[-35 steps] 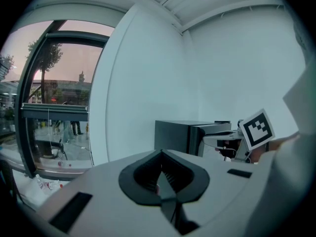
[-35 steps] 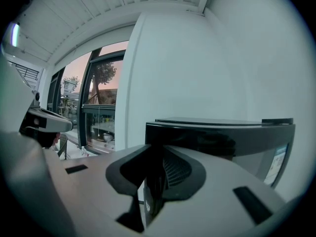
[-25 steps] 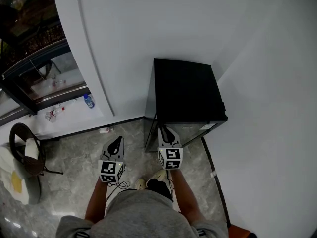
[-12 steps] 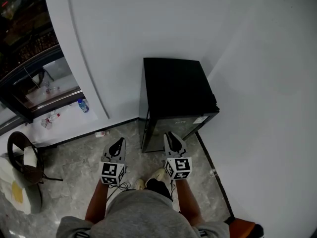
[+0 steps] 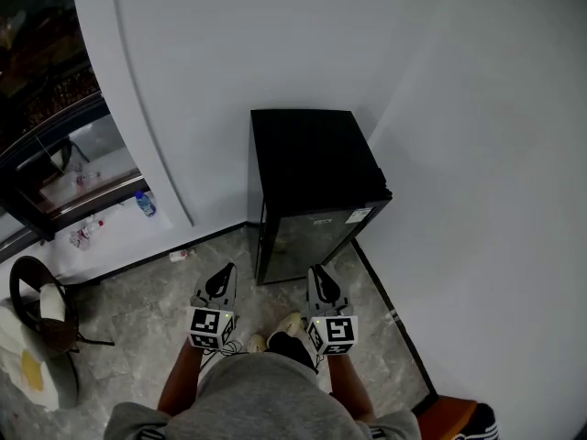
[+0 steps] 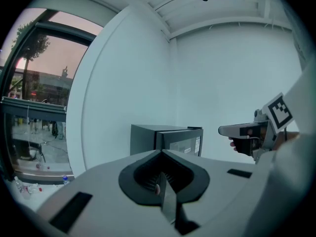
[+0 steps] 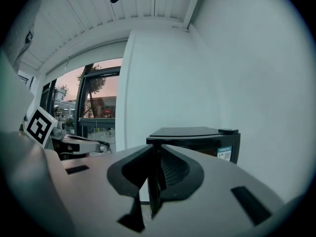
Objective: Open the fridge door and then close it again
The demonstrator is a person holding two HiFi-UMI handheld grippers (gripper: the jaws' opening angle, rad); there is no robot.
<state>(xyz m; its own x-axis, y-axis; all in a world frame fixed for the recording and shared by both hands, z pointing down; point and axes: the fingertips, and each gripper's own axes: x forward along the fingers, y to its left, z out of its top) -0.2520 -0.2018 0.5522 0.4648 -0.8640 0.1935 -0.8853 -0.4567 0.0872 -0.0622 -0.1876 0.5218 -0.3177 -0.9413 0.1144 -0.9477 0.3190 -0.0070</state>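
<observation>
The small black fridge (image 5: pixel 312 163) stands in the corner, its glass-fronted door against the body as far as I can tell. It also shows in the left gripper view (image 6: pixel 165 138) and the right gripper view (image 7: pixel 192 132). My left gripper (image 5: pixel 224 271) hangs a short way before the fridge's left side, jaws pressed together and empty (image 6: pixel 161 152). My right gripper (image 5: pixel 317 270) points at the door front without touching it. Its jaws have just been closing; a narrow slit remains with nothing in it (image 7: pixel 154 146).
White walls close in behind and to the right (image 5: pixel 477 200). A dark round chair (image 5: pixel 41 291) stands at the far left. Bottles (image 5: pixel 142 203) lie by the glass front (image 5: pixel 55 154). Grey stone floor (image 5: pixel 138 310) lies around my feet.
Both grippers have drawn back from the fridge, the right one farther, and a strip of floor now shows between them and the door. The right jaws have narrowed.
</observation>
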